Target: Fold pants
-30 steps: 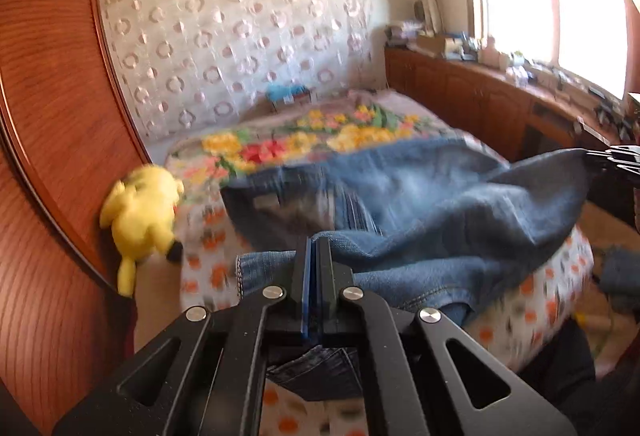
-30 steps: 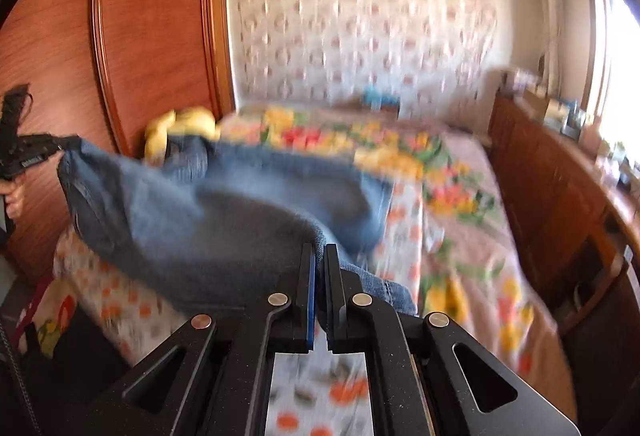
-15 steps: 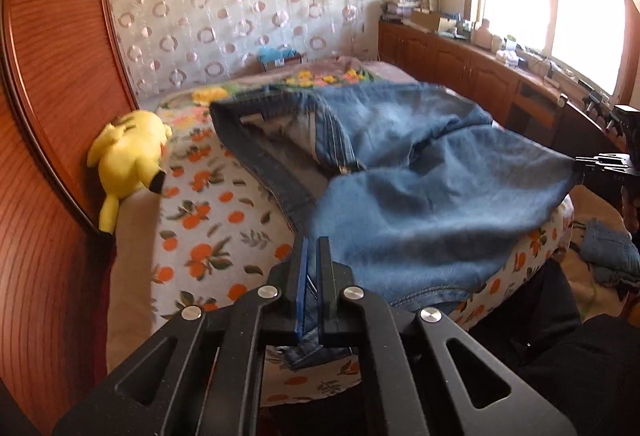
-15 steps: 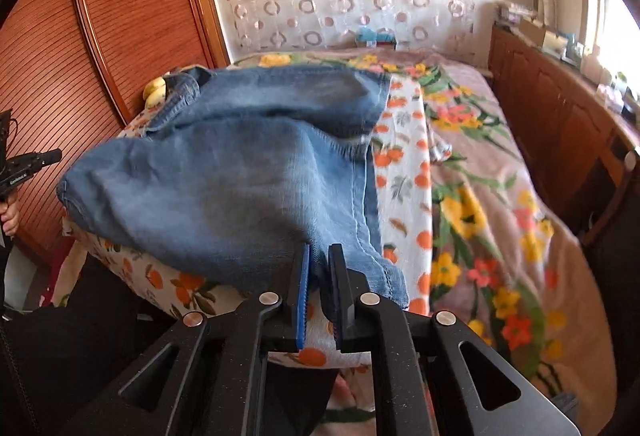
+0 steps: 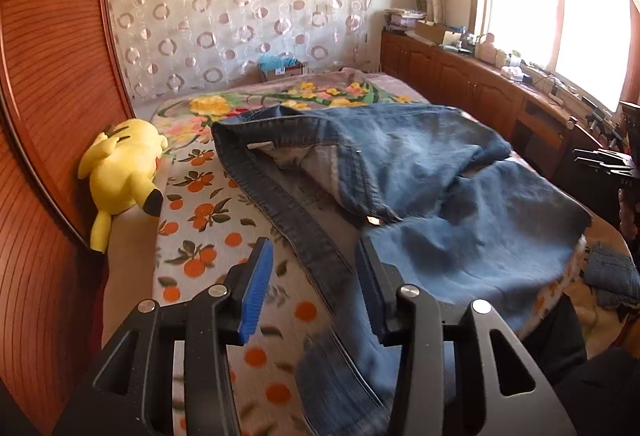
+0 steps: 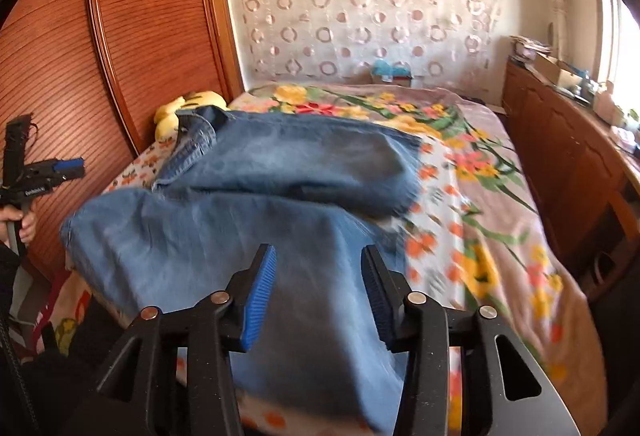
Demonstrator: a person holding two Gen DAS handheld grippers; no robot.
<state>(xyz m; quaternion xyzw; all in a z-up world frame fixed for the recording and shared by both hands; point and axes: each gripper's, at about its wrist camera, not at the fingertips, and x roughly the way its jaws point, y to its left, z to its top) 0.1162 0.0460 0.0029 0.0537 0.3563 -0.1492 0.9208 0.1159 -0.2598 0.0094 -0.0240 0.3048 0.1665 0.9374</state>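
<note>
left gripper (image 5: 314, 282): black metal frame with triangular cut-outs, silver round screws, ribbed blue pads
right gripper (image 6: 318, 286): same black frame, silver screws, ribbed blue pads
handle lettering: small, white, unreadable
clothing: dark

Faded blue denim pants (image 5: 440, 204); white bed sheet printed with oranges (image 5: 200, 236); bright yellow plush toy (image 5: 120, 172); pale circle-patterned curtain (image 6: 360, 16).

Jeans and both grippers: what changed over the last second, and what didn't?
The jeans came down from the air and now lie spread on the bed. The left gripper and right gripper, both clamped on denim before, have just been opening; their pads no longer press the cloth, which still lies between them. The yellow plush toy stayed beside the wardrobe.
</note>
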